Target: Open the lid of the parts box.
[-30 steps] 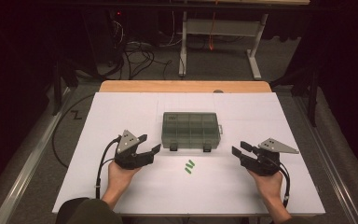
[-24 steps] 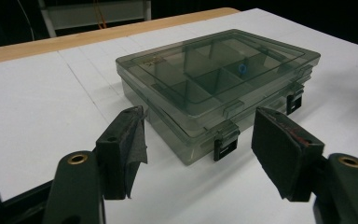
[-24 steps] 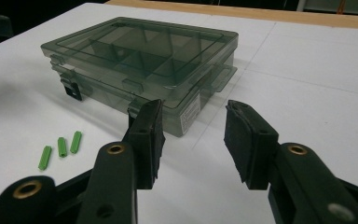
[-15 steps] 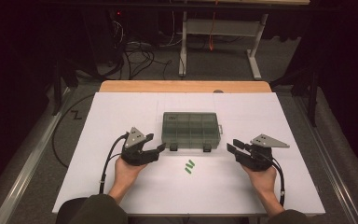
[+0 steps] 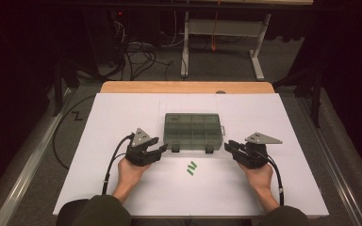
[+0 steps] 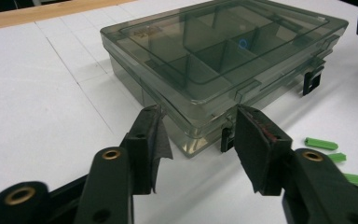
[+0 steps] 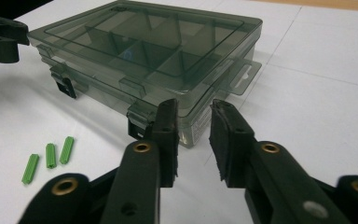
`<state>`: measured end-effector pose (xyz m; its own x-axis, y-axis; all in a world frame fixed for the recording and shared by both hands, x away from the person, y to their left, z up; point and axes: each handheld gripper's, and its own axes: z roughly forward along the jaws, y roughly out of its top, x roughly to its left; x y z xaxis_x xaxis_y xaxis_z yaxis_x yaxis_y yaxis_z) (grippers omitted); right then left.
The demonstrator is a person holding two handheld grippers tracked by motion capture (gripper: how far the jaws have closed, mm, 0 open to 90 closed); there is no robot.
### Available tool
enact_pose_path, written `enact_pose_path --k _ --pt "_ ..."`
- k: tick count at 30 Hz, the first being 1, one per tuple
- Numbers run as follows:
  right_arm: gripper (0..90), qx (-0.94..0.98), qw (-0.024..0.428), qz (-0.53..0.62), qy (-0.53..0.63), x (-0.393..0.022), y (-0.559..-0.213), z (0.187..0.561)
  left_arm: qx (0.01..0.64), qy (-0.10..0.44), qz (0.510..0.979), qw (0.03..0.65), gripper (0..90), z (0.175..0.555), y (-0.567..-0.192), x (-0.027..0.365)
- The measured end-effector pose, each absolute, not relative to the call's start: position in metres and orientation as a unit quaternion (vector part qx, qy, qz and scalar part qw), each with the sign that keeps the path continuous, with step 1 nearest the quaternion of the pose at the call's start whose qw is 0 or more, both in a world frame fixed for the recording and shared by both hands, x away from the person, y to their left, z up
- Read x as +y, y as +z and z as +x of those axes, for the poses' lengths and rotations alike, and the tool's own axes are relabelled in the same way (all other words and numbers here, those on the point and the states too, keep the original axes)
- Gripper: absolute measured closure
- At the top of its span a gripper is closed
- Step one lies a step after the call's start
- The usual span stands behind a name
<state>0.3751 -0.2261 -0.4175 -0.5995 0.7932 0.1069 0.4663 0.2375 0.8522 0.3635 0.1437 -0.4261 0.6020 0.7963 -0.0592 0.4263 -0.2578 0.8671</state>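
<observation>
we look down on a table point(image 5: 122, 117) covered with white paper sheets; at its far edge a strip of bare wood point(image 5: 184, 87) stays uncovered. around the table the room is dark. on the grey floor behind it we see a bundle of black cables point(image 5: 141, 56) and the pale metal legs of another stand point(image 5: 217, 33). a dark cable point(image 5: 66, 127) also runs on the floor along the left side of the table.

in the middle of the table lies a compartment box point(image 5: 193, 131) of smoky, half-transparent plastic. its lid is down, and through it we see the dividers that cut the inside into several compartments. two black latches point(image 6: 313, 80) sit on the side that faces the person, and a flat hang tab point(image 7: 244, 74) sticks out from one short side. we cannot tell if something is inside the compartments.

near the front of the box, three small green plastic pieces point(image 5: 191, 167) lie close together on the paper.

the left gripper point(image 5: 156, 147) is released, its jaws apart, just in front of the near left corner of the box. the right gripper point(image 5: 229, 147) is also released, with a narrower gap, just before the near right corner. neither one grasps anything.
</observation>
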Motion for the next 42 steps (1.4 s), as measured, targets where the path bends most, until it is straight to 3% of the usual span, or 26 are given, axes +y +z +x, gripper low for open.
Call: enact_pose_path --k 14,42 --pt "89.5 0.787 0.158 0.411 0.433 -0.22 -0.424 0.38 0.402 0.184 0.781 0.442 69.2 0.369 -0.432 0.143" --pt "89.8 0.792 0.153 0.409 0.426 -0.208 -0.424 0.386 0.409 0.178 0.772 0.454 72.4 0.374 -0.433 0.136"
